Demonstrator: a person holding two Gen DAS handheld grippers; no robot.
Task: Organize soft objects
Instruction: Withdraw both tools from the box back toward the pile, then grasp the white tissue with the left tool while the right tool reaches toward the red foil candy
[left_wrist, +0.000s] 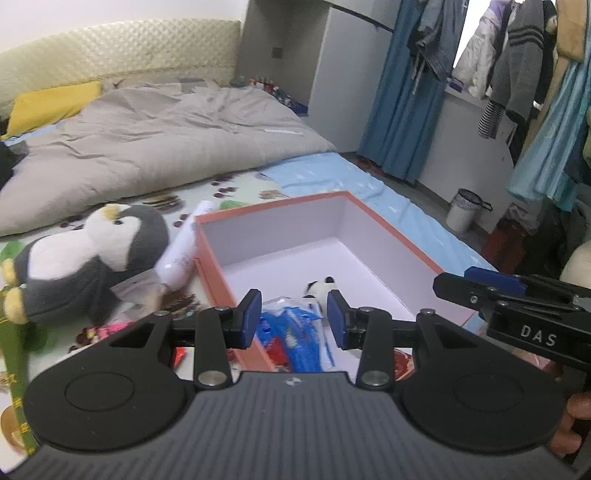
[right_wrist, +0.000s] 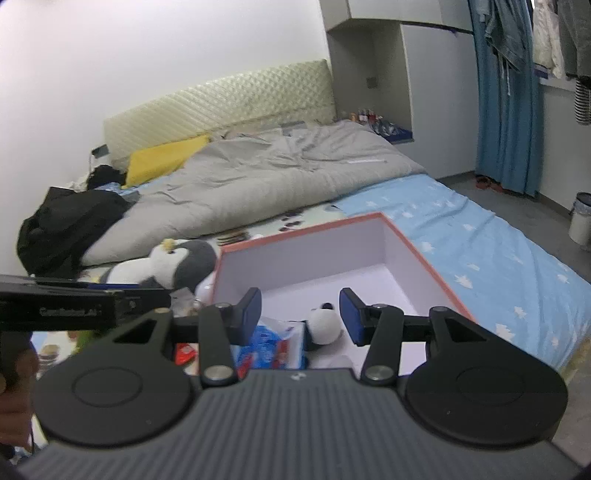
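Observation:
An open orange-rimmed box (left_wrist: 388, 229) (right_wrist: 417, 240) with a white inside sits on the bed. Inside its near end lie a blue tissue pack (left_wrist: 295, 332) (right_wrist: 271, 345) and a small panda plush (left_wrist: 319, 288) (right_wrist: 325, 326). A grey and white penguin plush (left_wrist: 85, 258) (right_wrist: 173, 262) lies on the bed left of the box, with a white tube (left_wrist: 183, 247) between them. My left gripper (left_wrist: 293, 319) is open and empty above the box's near end. My right gripper (right_wrist: 301, 315) is open and empty over the panda.
A grey duvet (left_wrist: 155, 136) (right_wrist: 266, 173) and a yellow pillow (left_wrist: 48, 105) (right_wrist: 166, 160) cover the far bed. Black clothing (right_wrist: 70, 225) lies at the left. A blue sheet (right_wrist: 498, 251) runs along the right edge. Hanging clothes (left_wrist: 517, 74) and a small bin (left_wrist: 463, 210) stand beyond.

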